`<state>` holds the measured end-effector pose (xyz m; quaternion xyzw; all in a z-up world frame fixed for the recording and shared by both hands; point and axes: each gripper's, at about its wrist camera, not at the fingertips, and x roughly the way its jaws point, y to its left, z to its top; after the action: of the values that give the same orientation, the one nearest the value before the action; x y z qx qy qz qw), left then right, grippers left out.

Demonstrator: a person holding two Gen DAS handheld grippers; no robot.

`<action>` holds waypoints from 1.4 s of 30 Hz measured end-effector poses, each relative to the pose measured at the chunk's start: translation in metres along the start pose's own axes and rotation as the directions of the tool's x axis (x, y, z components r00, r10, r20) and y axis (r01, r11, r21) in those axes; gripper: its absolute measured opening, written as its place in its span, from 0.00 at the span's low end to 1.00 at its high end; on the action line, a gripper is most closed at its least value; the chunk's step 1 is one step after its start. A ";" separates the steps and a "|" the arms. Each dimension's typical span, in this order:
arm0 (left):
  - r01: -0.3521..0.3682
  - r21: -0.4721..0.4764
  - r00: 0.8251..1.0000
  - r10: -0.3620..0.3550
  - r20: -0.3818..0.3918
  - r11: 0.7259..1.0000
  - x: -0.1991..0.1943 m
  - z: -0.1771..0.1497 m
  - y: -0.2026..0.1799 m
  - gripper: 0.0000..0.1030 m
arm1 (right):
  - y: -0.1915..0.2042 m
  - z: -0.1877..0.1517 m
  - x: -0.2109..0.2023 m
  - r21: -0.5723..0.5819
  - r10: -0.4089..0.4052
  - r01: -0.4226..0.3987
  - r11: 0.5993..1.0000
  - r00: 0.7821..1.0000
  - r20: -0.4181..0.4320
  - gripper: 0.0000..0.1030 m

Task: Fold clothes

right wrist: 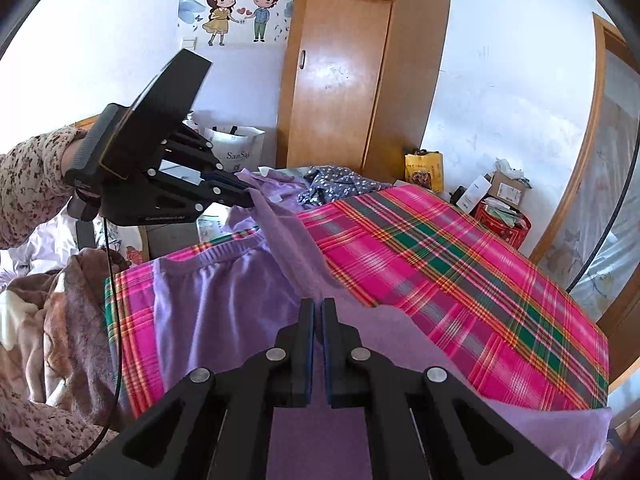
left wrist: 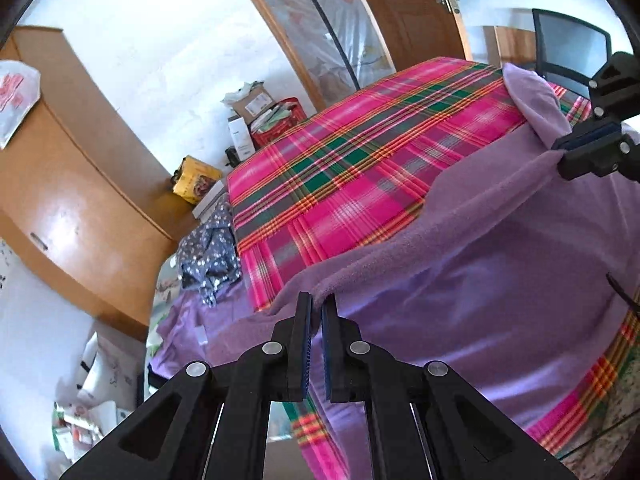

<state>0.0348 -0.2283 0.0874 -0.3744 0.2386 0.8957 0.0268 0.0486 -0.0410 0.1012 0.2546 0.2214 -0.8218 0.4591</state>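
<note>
I hold the purple garment by one long edge, lifted off the plaid bed, with the rest draped across the near side. My left claw is pinched nearly shut on the fleecy edge; my right claw is likewise closed on the same edge further along, the cloth taut between them. The risk, as I judge it, is a thin bite: only the hem sits between the pads, so a quick pull could slip it free. If my hands travel unevenly, the fold will land skewed. The hanging part may also drag and bunch against the plaid.
</note>
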 end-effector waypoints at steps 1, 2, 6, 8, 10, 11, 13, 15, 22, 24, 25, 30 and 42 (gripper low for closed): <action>-0.001 -0.006 1.000 0.001 0.001 1.000 -0.003 -0.004 -0.002 0.05 | 0.003 -0.003 -0.001 0.000 0.005 -0.005 1.000 1.000 -0.004 0.04; -0.002 -0.011 1.000 0.002 0.000 1.000 -0.005 -0.007 -0.005 0.05 | 0.007 -0.006 -0.002 -0.001 0.008 -0.008 1.000 1.000 -0.009 0.04; -0.006 -0.015 1.000 0.006 -0.005 1.000 -0.011 -0.017 -0.012 0.05 | 0.021 -0.017 -0.006 -0.009 0.019 -0.019 1.000 1.000 -0.019 0.04; -0.008 -0.017 1.000 0.008 -0.008 1.000 -0.014 -0.022 -0.016 0.05 | 0.028 -0.022 -0.008 -0.009 0.027 -0.027 1.000 0.999 -0.025 0.04; -0.011 -0.025 1.000 0.011 -0.008 1.000 -0.019 -0.026 -0.018 0.05 | 0.031 -0.025 -0.009 -0.007 0.037 -0.038 0.999 0.999 -0.028 0.04; -0.013 -0.026 1.000 0.013 -0.007 1.000 -0.021 -0.028 -0.019 0.05 | 0.034 -0.027 -0.010 -0.008 0.041 -0.041 0.999 0.999 -0.030 0.04; -0.019 -0.026 1.000 0.019 -0.008 0.999 -0.026 -0.032 -0.023 0.05 | 0.037 -0.030 -0.012 -0.010 0.046 -0.046 0.999 0.998 -0.033 0.04; -0.025 -0.023 1.000 0.025 -0.010 0.999 -0.029 -0.037 -0.027 0.05 | 0.041 -0.033 -0.015 -0.012 0.051 -0.051 0.999 0.998 -0.032 0.04; -0.018 -0.071 0.999 0.016 -0.035 0.997 -0.029 -0.061 -0.038 0.05 | 0.053 -0.051 -0.008 -0.014 0.090 -0.092 0.996 0.993 -0.072 0.04; -0.006 -0.098 0.999 0.002 -0.041 0.995 -0.024 -0.068 -0.042 0.05 | 0.055 -0.057 -0.002 -0.002 0.102 -0.103 0.995 0.991 -0.086 0.04; 0.000 -0.113 0.999 -0.005 -0.044 0.994 -0.022 -0.072 -0.044 0.05 | 0.056 -0.059 -0.001 0.004 0.107 -0.107 0.994 0.990 -0.093 0.04; 0.014 -0.161 0.998 -0.023 -0.054 0.987 -0.015 -0.088 -0.053 0.05 | 0.059 -0.074 0.004 0.014 0.129 -0.128 0.992 0.984 -0.123 0.04; 0.023 -0.179 0.996 -0.038 -0.082 0.984 -0.006 -0.101 -0.062 0.05 | 0.065 -0.093 0.021 0.020 0.152 -0.150 0.988 0.971 -0.183 0.04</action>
<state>0.1194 -0.2177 0.0054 -0.4167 0.1526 0.8961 -0.0033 0.1156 -0.0300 0.0079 0.3470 0.2402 -0.7582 0.4970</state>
